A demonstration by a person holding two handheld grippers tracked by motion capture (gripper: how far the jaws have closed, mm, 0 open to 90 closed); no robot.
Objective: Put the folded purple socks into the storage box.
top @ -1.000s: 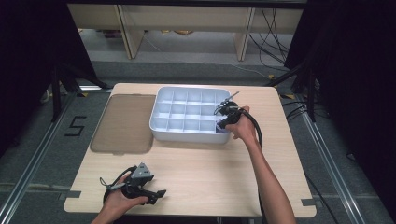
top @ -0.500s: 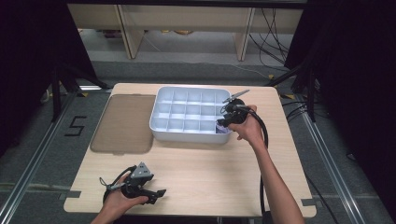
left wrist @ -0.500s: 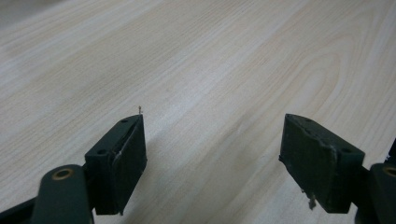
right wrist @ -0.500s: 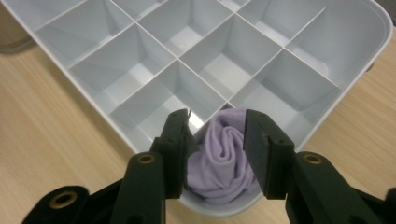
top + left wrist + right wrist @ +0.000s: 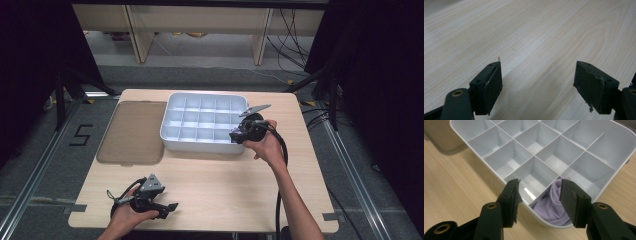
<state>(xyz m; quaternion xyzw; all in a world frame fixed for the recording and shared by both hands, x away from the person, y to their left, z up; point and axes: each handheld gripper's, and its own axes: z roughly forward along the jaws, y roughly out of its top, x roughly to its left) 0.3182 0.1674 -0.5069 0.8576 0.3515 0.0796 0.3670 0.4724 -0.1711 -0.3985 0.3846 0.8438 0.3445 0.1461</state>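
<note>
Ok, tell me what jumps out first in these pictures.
The white divided tray in the middle of the wooden table draws the eye, with a lilac cloth bunched in its near right corner compartment. The right claw hangs just above that cloth, its jaws having just been opening, nothing pinched between them. A brown lid lies flat left of the tray, and the left claw rests open near the table's front edge.
</note>
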